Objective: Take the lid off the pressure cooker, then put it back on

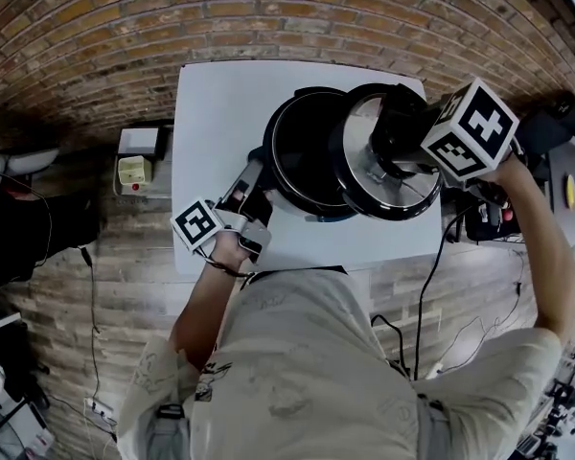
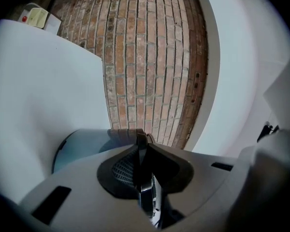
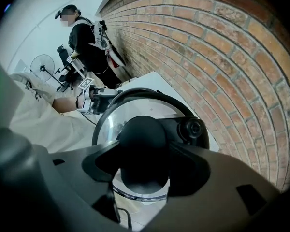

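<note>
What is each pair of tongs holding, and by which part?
Right tongs grip the lid by its black knob; left tongs clamp the cooker's side handle.

Left gripper (image 1: 252, 186) level, jaws pinched on the pot handle (image 2: 143, 170), elbow bent close to body — right gripper (image 3: 144, 164) pointing down, jaws clamping the lid knob (image 3: 141, 132), arm stretched outward.

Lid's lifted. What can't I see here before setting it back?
- Pot inside: head view, too dark.
- Pot's right rim: head view, lid covers it.
- Lid's underside: no view shows it.
- Lid's knob: head view, right gripper hides it.
</note>
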